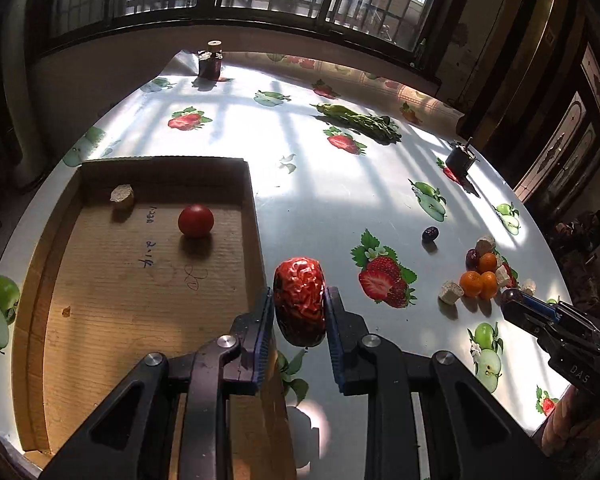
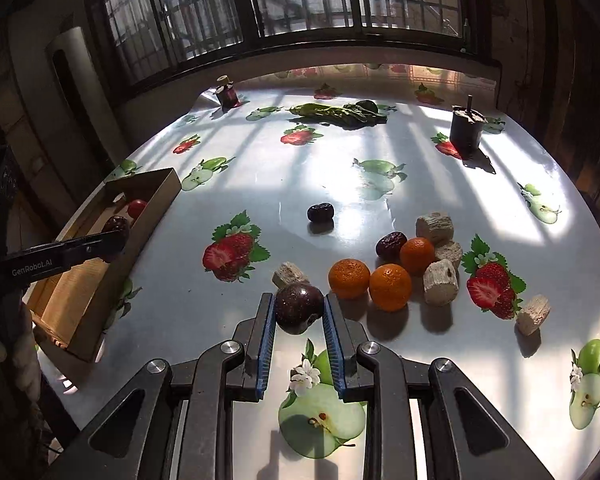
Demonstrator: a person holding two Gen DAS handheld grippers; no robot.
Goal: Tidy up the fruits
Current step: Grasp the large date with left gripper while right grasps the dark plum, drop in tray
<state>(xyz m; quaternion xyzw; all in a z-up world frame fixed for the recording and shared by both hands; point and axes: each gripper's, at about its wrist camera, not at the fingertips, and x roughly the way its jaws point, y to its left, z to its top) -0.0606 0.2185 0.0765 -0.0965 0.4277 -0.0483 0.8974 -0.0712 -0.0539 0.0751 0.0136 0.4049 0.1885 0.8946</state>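
**Both grippers clamped on fruit above the table**

Left gripper (image 1: 298, 300) points steeply down, tips over the table just right of the cardboard tray (image 1: 256, 216) wall. Jaws clenched on a wrinkled red date (image 1: 300, 300), glossy, oblong, held lengthwise between the blue pads (image 1: 265, 320). In the right wrist view this same gripper shows at far left, over the tray edge, with the date at its tip.

Inside the tray, ahead-left of the left gripper: a pale chunk (image 1: 122, 196) at the far corner and a round red tomato (image 1: 196, 221) near the far right wall. Handwriting on the tray floor.

Right gripper (image 2: 299, 308) also angled down, jaws clenched on a dark purple round fruit (image 2: 299, 308), smooth, speckled, gripped at its sides. Whether it is lifted clear of the table, cannot tell.

Just ahead-right of the right gripper: three oranges (image 2: 390, 286) bunched together, touching; a dark date (image 2: 391, 245) behind them; several pale ridged chunks (image 2: 440, 282) around them, one just beside the gripped fruit. A lone dark date (image 2: 320, 212) lies further ahead, apart.

Table (image 2: 284, 184) is round, with a glossy white cloth printed with strawberries and green apples, striped by sunlight. At the far side: small dark jar (image 2: 228, 94) left, leafy greens (image 2: 336, 112) centre, dark cup (image 2: 466, 128) right. Barred windows (image 2: 300, 0) behind.
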